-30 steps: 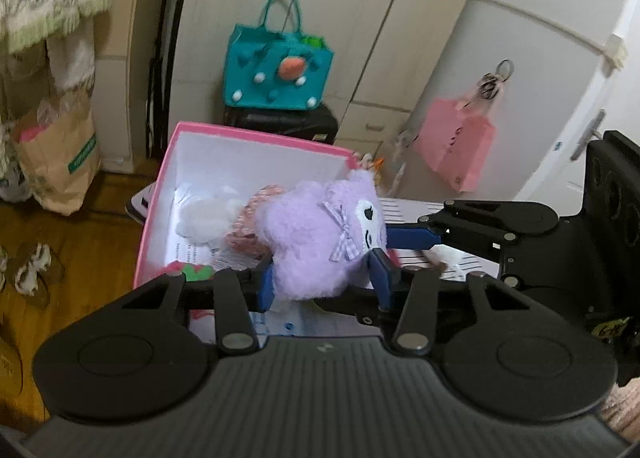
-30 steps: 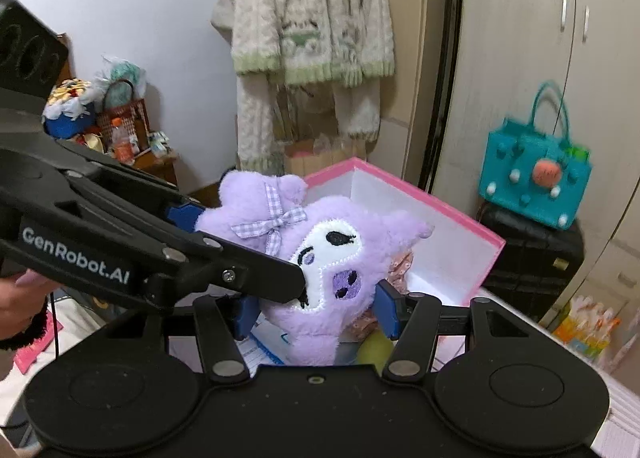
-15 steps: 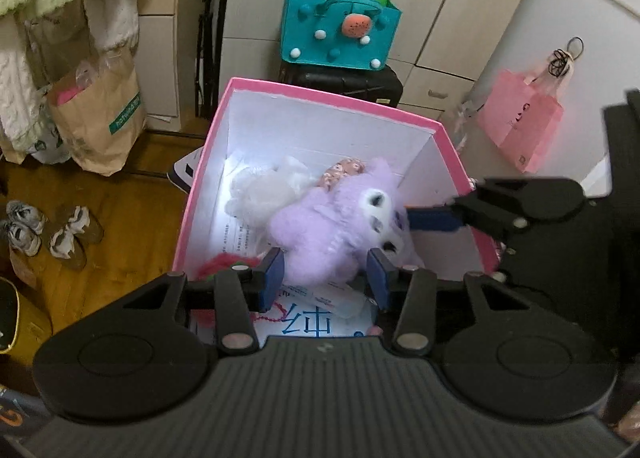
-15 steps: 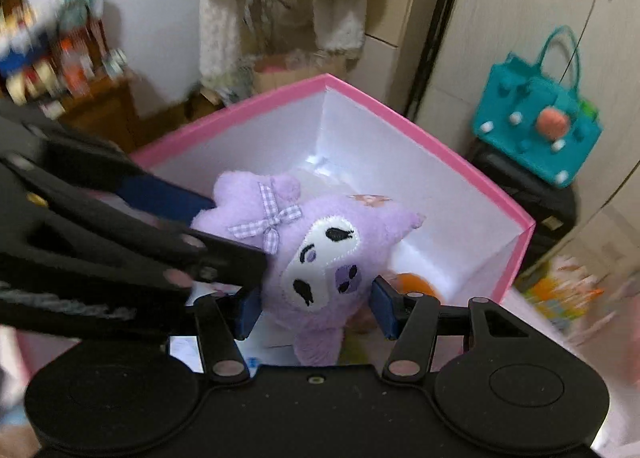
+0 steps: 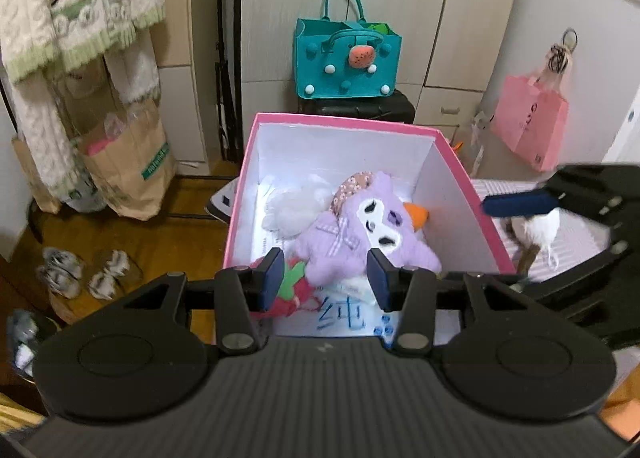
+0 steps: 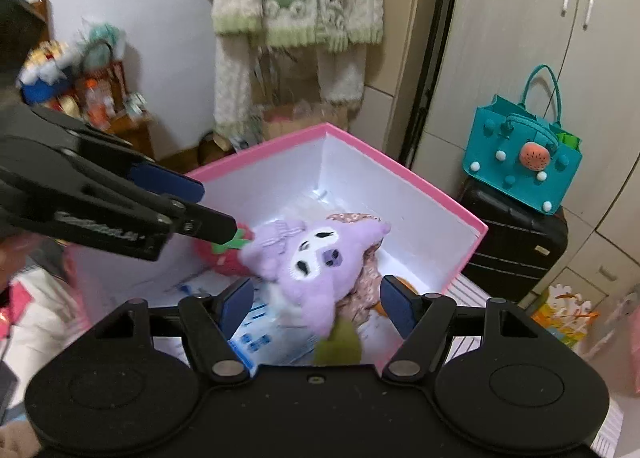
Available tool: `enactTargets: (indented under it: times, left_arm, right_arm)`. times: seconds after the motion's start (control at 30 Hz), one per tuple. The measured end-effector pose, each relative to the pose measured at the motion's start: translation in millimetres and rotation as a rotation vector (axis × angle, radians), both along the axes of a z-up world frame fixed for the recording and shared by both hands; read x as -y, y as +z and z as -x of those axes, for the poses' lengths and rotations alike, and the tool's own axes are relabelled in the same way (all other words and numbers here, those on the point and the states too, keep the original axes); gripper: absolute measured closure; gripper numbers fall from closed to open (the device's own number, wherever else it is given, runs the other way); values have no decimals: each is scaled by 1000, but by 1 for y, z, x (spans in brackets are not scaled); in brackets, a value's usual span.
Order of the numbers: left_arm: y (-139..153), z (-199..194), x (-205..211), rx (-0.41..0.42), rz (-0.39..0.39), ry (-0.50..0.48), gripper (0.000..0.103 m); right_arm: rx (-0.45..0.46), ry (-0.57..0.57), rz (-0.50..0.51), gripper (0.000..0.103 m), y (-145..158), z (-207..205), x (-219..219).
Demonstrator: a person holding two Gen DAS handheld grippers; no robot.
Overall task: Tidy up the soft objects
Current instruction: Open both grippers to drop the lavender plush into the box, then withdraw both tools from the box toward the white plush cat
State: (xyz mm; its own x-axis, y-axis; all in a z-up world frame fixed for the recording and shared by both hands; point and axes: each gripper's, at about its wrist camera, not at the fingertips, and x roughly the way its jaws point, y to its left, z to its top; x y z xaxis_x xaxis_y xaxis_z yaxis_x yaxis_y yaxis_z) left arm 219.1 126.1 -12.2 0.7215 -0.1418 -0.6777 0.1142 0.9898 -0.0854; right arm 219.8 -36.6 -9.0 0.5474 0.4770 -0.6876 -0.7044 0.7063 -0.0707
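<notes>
Purple plush toy (image 5: 360, 234) lies in the pink box (image 5: 452, 146), mid-frame in both views, on top of a white fluffy toy (image 5: 288, 210), a floral fabric toy (image 5: 348, 190) and an orange piece (image 5: 416, 214), with a red strawberry plush (image 6: 224, 258) beside it. My left fingers (image 5: 324, 278) stand fairly narrow, low in the frame, just in front of the toy, pads clear of it. My right fingers (image 6: 316, 306) have just been opening and stand wide either side of the toy's lower end without pressing it. A teal bag (image 5: 348, 58) sits on a black suitcase (image 5: 380, 110) behind the box, top centre.
</notes>
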Motion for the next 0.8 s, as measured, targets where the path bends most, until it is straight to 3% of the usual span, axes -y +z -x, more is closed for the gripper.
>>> enactTargets:
  times: [0.5,0.8]
  left_arm:
    - [42,76,35,16,-83,-145,55]
    - [55,115,49,4,-56,-238,54]
  right_arm:
    - [-13,15,-147,28,34,71,55]
    - [-22,33,-198,28,47,114,79]
